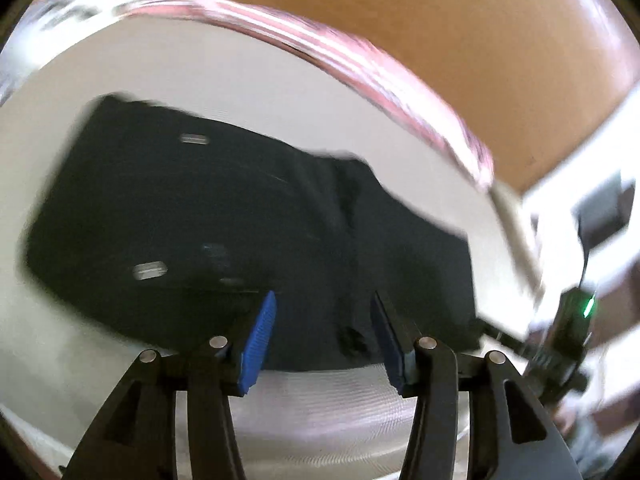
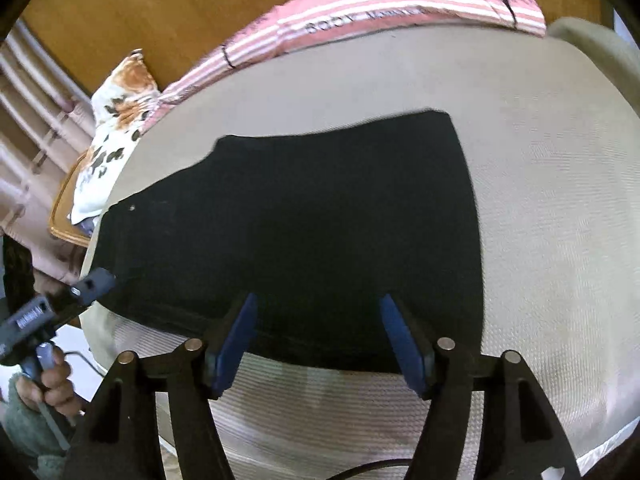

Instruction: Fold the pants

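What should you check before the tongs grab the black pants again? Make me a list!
1. Left tongs open: ok, blue fingers spread apart.
2. Right tongs open: ok, fingers wide, nothing between them.
3. Black pants lying flat on the bed: ok, they look spread out, with a near edge in front of both tongs.
4. Tongs touching the pants: cannot tell; both sit near the closest edge.
5. Left view sharp enough to aim: not ok, it is blurred.
6. Pink striped blanket out of the way: ok, it lies along the far side.
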Available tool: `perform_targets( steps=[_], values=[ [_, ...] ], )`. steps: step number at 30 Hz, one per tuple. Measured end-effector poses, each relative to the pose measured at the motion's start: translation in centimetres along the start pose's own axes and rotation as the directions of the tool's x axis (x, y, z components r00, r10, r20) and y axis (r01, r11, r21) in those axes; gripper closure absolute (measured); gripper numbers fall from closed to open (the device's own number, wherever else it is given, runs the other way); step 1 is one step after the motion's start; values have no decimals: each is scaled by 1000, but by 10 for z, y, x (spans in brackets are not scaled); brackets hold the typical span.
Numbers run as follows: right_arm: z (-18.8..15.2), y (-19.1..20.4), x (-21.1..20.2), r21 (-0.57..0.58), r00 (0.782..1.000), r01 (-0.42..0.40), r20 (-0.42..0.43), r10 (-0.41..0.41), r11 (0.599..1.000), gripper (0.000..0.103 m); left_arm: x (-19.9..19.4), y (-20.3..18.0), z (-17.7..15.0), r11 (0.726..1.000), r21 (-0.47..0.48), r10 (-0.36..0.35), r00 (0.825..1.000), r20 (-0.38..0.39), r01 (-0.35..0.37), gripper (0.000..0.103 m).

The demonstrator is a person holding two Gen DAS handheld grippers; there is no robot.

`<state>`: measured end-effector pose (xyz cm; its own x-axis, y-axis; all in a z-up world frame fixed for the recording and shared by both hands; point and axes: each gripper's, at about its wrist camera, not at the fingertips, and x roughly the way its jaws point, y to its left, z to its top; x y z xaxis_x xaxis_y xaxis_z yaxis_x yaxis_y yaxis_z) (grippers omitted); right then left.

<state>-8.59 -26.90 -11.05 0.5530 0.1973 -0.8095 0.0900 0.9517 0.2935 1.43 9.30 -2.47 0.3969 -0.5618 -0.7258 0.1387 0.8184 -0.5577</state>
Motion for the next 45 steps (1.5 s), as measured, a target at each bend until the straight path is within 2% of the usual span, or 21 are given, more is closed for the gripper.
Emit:
perform_targets(
  steps=[3,6,8,11,13,14,18,20,24,28,32,36,41,43,45],
  values=[
    [4,8,2,7,999,-35,4,35,999,37,-33,48,-1,982,-187,-17,996,85,33,52],
    [6,15,9,11,998,-68,-14,68,998,36,-42,88,-12,944,-330,24,996,89,6,51],
    [7,19,15,9,997,-74,-34,75,997,36,-38,102,-17,924,-383,45,996,71,-15,51],
    [7,25,20,-5,996,-77,-50,77,997,36,-27,112,-21,901,-433,26,997,68,7,51],
    [8,27,20,-11,996,-78,-48,77,997,36,-21,114,-19,904,-426,23,996,82,14,51],
    [8,27,21,-12,996,-76,-49,75,997,36,-19,116,-17,905,-425,42,996,81,-4,51],
    [9,25,23,6,995,-74,-61,74,997,36,-13,128,-17,877,-480,44,996,77,-2,51],
    [10,23,27,14,995,-72,-70,72,997,36,-12,133,-16,872,-489,37,995,90,12,51],
    [13,26,36,15,993,-75,-91,76,997,36,-14,143,-8,870,-492,65,986,156,21,51],
    [14,38,39,-20,993,-74,-93,72,997,36,-10,147,1,876,-482,97,977,192,8,50],
    [15,41,45,-26,991,-86,-104,83,996,36,-4,143,8,891,-453,81,972,220,28,31],
    [17,43,48,-10,989,-100,-111,98,995,36,-2,142,12,897,-442,88,968,233,25,30],
    [17,44,42,-13,991,-102,-94,100,995,36,-6,154,6,878,-471,43,967,253,84,30],
    [18,42,43,-3,991,-99,-94,98,995,36,-4,154,10,873,-481,49,966,253,81,30],
    [18,41,44,13,989,-107,-100,108,994,36,0,151,15,889,-455,65,966,250,58,30]
  ],
)
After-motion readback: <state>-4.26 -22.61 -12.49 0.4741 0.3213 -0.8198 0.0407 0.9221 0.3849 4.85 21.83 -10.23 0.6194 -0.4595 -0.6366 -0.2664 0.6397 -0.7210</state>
